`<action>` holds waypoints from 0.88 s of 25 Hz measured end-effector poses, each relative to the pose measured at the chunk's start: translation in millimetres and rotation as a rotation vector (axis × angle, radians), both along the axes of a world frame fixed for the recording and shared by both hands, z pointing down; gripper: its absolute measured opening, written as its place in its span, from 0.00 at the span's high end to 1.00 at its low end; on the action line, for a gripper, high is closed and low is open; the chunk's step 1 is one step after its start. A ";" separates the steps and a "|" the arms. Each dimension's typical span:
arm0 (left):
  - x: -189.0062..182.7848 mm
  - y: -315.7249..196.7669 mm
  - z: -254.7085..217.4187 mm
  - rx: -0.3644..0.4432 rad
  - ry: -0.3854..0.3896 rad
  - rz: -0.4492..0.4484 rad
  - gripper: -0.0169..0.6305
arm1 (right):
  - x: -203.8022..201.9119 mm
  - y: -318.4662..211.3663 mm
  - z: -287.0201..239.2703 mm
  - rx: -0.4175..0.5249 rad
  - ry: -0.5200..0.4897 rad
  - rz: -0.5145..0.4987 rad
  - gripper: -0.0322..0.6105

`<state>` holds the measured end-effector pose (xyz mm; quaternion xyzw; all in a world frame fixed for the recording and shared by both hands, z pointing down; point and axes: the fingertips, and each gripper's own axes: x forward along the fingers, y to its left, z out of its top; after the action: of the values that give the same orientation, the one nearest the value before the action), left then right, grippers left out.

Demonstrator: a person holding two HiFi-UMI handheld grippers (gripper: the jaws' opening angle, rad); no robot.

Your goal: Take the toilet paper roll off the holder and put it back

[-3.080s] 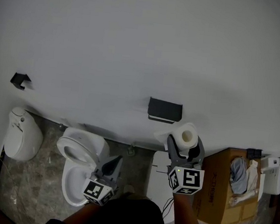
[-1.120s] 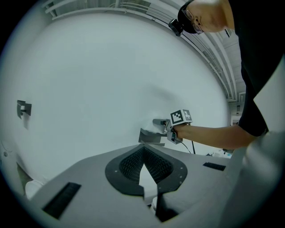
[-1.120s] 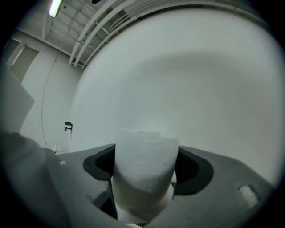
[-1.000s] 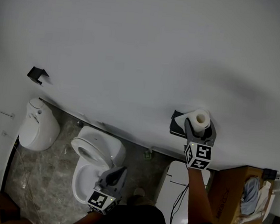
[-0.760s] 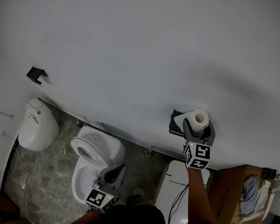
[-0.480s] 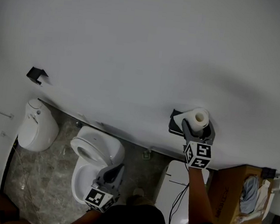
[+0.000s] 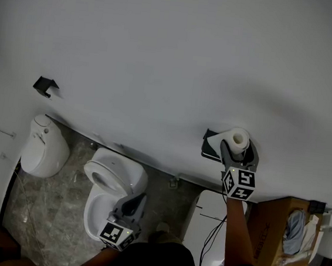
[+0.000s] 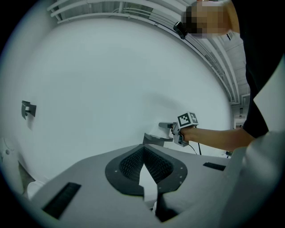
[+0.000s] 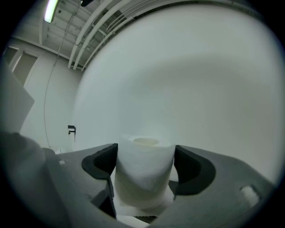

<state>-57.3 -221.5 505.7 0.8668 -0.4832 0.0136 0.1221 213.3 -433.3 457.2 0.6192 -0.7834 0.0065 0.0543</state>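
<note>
Though spread wide, clamps the right gripper on the white cylindrical toilet paper roll. Presses dark ribbed pads flush to both flanks, with no gap seen either side, so logged as grasped, not released.

Fills centre frame of the right gripper view. Stands upright between the jaws, long axis vertical, pale cardboard core hole toward frame top. Lies already inside the pads, so calls for no reach.

Shows a dark sliver at bottom centre under the roll, maybe the holder, too little to say. In the head view, sits right of centre, touching the upper right corner of the black box-shaped holder on the plain white wall. Cannot tell whether resting on it or held just over it.

Judged: put-back step, nearly done. Hinges on going straight down along the roll's own axis onto the holder before letting go.

Parks the left gripper well apart at lower left of the head view, over the white ceramic toilet bowl, jaws pinched together, empty. Makes the right side clearly nearer.
</note>
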 end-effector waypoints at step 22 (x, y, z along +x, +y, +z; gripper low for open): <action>-15.5 25.4 -35.6 0.138 -0.022 0.083 0.95 | -19.7 166.2 -41.8 0.007 -0.110 0.100 0.51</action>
<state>-72.9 -196.2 470.1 0.8922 -0.4481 -0.0050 0.0560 193.6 -267.1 415.3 0.6563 -0.7533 0.0408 0.0087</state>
